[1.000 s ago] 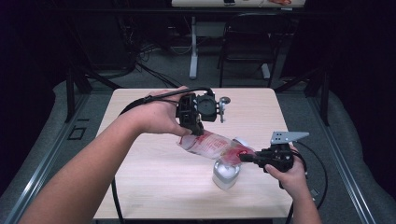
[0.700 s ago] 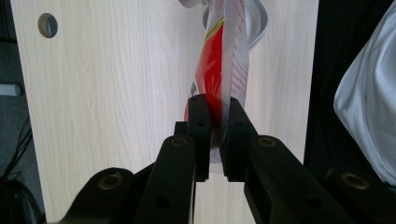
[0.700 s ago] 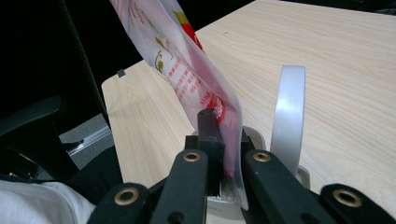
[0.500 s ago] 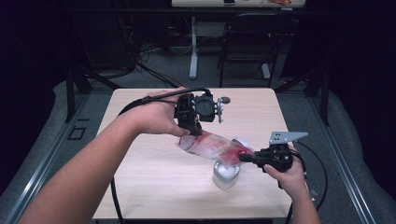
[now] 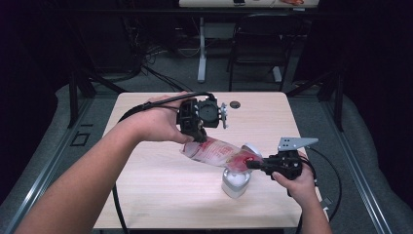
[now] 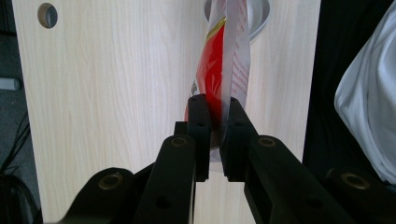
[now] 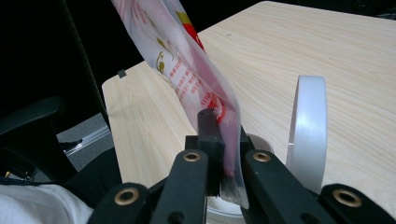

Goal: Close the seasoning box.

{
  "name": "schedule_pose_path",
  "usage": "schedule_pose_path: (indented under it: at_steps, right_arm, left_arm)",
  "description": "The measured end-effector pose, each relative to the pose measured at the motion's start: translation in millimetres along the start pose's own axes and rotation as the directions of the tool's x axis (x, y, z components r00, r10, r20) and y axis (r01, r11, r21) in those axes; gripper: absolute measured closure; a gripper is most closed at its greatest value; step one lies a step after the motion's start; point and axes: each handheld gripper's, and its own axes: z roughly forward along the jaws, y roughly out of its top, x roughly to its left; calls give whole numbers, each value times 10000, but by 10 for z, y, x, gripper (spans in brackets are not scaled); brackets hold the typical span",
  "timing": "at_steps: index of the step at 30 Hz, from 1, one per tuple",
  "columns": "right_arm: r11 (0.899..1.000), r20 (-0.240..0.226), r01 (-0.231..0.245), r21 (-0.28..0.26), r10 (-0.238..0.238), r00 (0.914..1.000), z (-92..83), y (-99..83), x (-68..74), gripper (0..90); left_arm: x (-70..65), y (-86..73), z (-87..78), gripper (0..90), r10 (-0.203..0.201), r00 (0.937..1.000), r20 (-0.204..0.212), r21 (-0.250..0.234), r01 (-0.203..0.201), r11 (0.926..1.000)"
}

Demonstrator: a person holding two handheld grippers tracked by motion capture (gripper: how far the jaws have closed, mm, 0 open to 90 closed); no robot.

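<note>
A clear plastic pouch with red print hangs slanted over the table, held at both ends. My left gripper is shut on its upper end; in the left gripper view the jaws pinch the pouch flat. My right gripper is shut on the lower end, just above a small white container. In the right gripper view the jaws clamp the pouch's edge, and the container's white lid stands upright beside them.
The light wooden table has a round cable hole near its far edge. Cables trail from both grippers off the table's sides. A chair and desk legs stand on the dark floor beyond. A person's white sleeve is beside the table.
</note>
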Motion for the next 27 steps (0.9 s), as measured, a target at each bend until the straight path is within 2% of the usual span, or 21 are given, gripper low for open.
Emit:
schedule_pose_path:
  at_steps: [14, 27]
  right_arm:
    - [10000, 20, -6, 4, 6, 10000, -9, 5, 1, 897]
    - [9996, -14, 285, -85, -286, 9996, 15, 63, 51, 898]
  left_arm:
    - [-1, -42, 35, 841, -55, 10000, 37, -61, 55, 10000]
    - [-1, -259, 124, 839, -418, 9989, 223, -270, 424, 9987]
